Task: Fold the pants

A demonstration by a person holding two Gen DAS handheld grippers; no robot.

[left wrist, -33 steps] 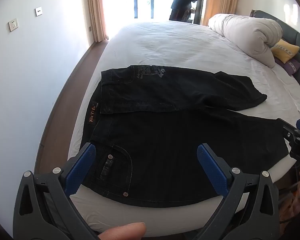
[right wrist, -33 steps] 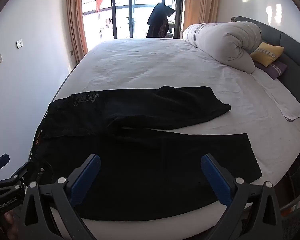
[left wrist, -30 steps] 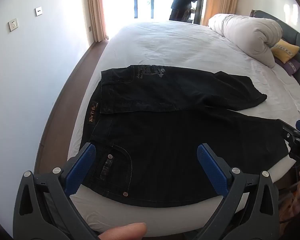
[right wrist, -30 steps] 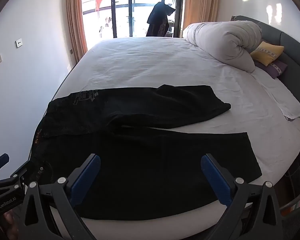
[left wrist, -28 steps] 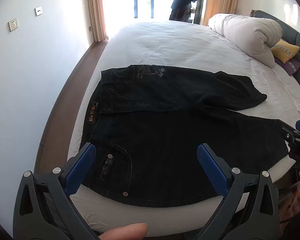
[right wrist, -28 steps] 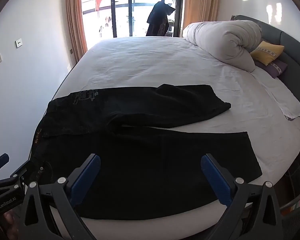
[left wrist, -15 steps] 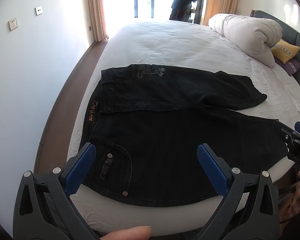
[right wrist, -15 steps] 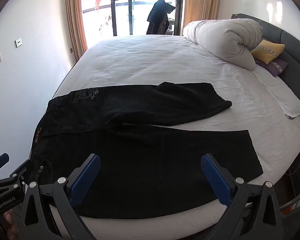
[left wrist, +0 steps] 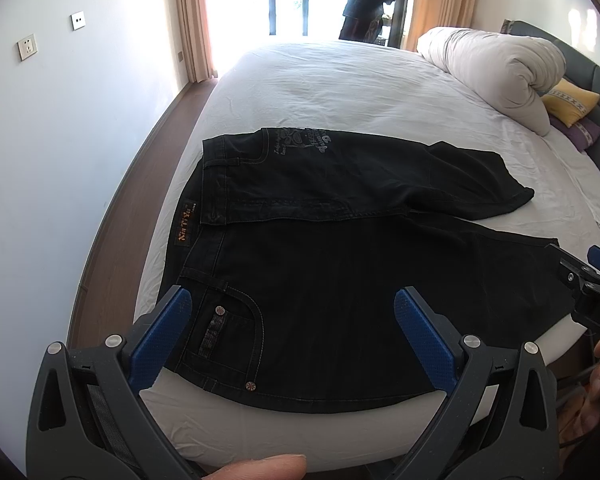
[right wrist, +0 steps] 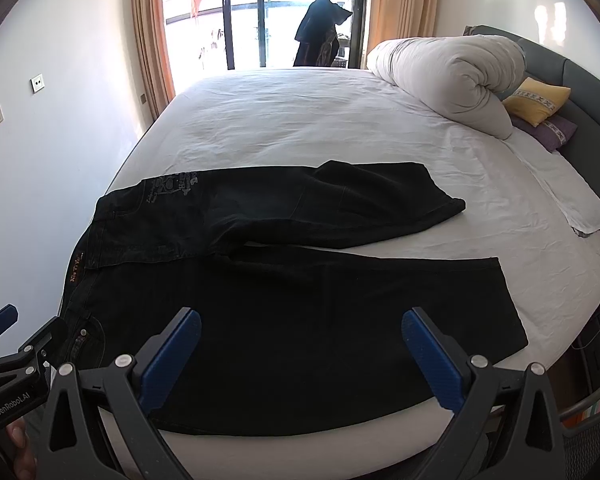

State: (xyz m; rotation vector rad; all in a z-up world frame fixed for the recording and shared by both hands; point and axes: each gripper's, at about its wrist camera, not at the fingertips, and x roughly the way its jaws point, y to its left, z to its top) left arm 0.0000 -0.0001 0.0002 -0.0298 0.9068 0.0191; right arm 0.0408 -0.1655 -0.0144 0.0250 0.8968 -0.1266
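Black jeans (left wrist: pixel 340 280) flat across bed (left wrist: pixel 340 92), legs parted for folding.
Left gripper (left wrist: pixel 288 332) and right gripper (right wrist: pixel 300 348) hovering above near edge, fingers spread, empty.

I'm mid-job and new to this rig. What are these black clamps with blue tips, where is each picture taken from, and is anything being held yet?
There is no robot arm. A person carries a hand-held gripper in each hand, and each has a fisheye camera looking forward along its two blue-padded fingers. One picture is from the left hand-held gripper, the other from the right hand-held gripper; each gripper also shows at the edge of the other's view. Both stand open and hold nothing, hovering at the near edge of the bed. Black pants lie spread flat on the white sheet, waistband to the left, legs apart and pointing right. A rolled duvet and pillows sit at the far right. No fold has been made yet.
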